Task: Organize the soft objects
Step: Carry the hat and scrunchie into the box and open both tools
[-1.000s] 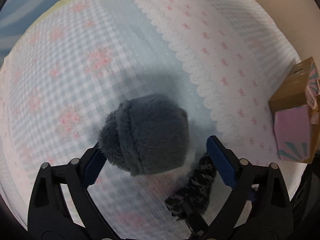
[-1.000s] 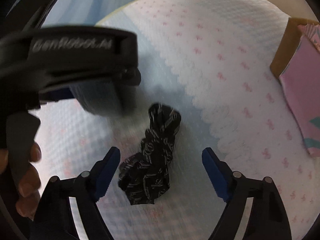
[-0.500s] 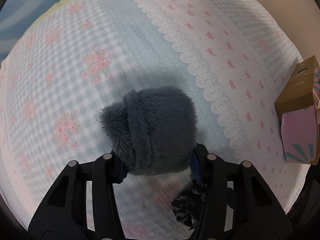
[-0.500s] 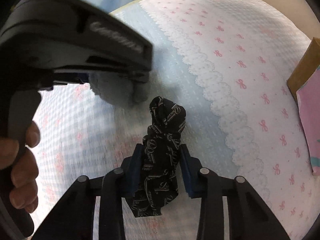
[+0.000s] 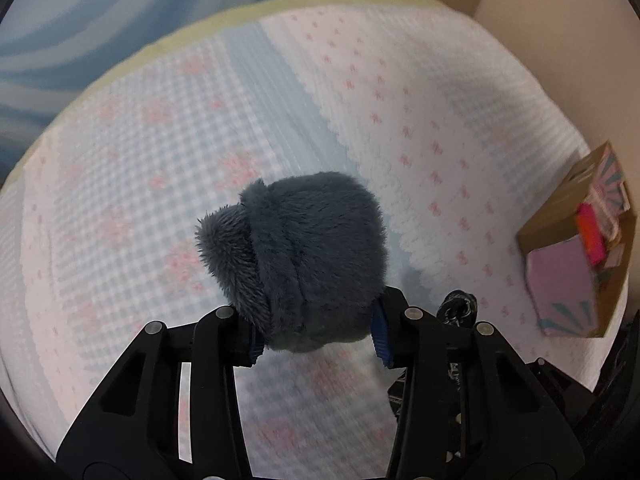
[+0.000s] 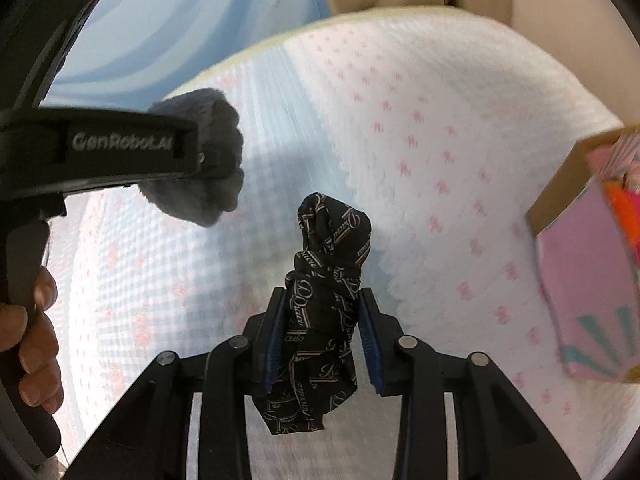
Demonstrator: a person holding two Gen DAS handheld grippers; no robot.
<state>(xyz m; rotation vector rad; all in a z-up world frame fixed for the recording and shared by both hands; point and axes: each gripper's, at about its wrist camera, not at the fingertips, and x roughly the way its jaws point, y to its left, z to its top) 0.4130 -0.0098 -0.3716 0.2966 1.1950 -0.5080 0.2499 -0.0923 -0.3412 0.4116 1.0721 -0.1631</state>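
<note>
A grey fluffy plush piece (image 5: 308,256) hangs above the bedspread, and my left gripper (image 5: 316,336) is shut on its lower part, the jaws closing the last bit with both blue pads pressed into the fur. The right wrist view shows the same plush (image 6: 208,196) at upper left, beside the left gripper's black body. My right gripper (image 6: 322,340) is shut on a black knotted cloth with pale lettering (image 6: 328,280), also lifted off the bed. A bit of that cloth (image 5: 458,308) peeks past the left gripper's right finger.
A quilted bedspread (image 5: 160,160) in blue checks and white with pink bows lies beneath. A brown and pink cardboard box (image 5: 580,264) with items inside stands at the right edge, also the box (image 6: 592,272). A person's hand (image 6: 32,340) holds the left gripper's handle.
Both grippers went from open around their items to shut on them, then rose. The plush and the black cloth have left the bedspread, and more of the bed's far edge shows.
</note>
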